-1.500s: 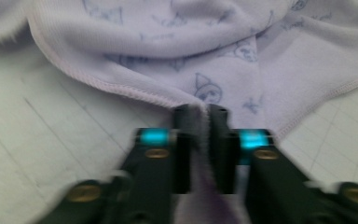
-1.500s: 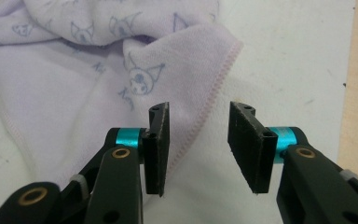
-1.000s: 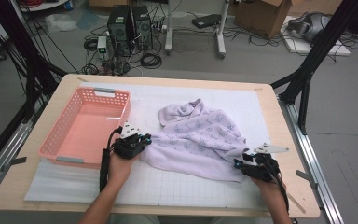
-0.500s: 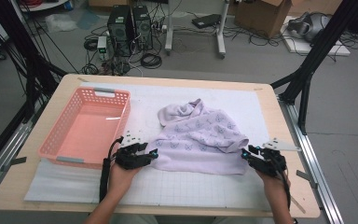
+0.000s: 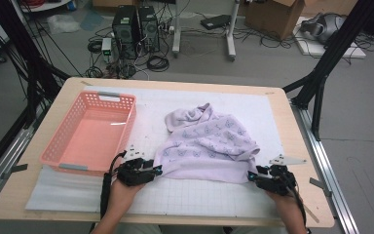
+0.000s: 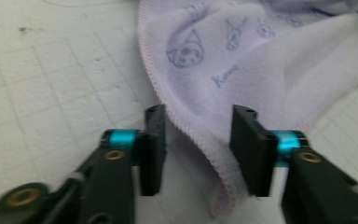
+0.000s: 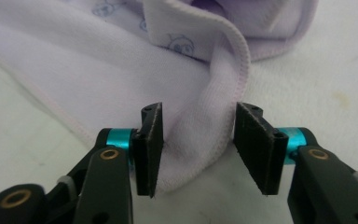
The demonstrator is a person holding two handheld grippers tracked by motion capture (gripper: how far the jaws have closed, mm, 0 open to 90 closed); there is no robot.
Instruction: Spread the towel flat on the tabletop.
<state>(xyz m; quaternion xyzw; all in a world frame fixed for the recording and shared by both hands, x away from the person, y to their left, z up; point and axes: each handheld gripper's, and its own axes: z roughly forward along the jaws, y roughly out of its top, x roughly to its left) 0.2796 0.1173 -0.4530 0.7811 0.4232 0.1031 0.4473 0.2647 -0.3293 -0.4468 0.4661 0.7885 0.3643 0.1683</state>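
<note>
Cloth (image 5: 209, 146), lilac w/ small prints, is spread but rumpled on the white mat of the table (image 5: 39, 195), just right of the pink basket (image 5: 90, 134), which is seen empty. Left claw (image 6: 198, 140) has just been closing, right claw (image 7: 198, 144) opening; each is seen part open w/ a near corner of cloth between the jaws, not pinched. Folding judged barely begun; corners to be gripped, folds and prob. binning left.

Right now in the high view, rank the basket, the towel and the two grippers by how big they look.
1. Purple towel, widest spread.
2. Pink basket, close behind the towel.
3. Left gripper and right gripper, far smaller; the two look alike, so I won't rank them.
</note>
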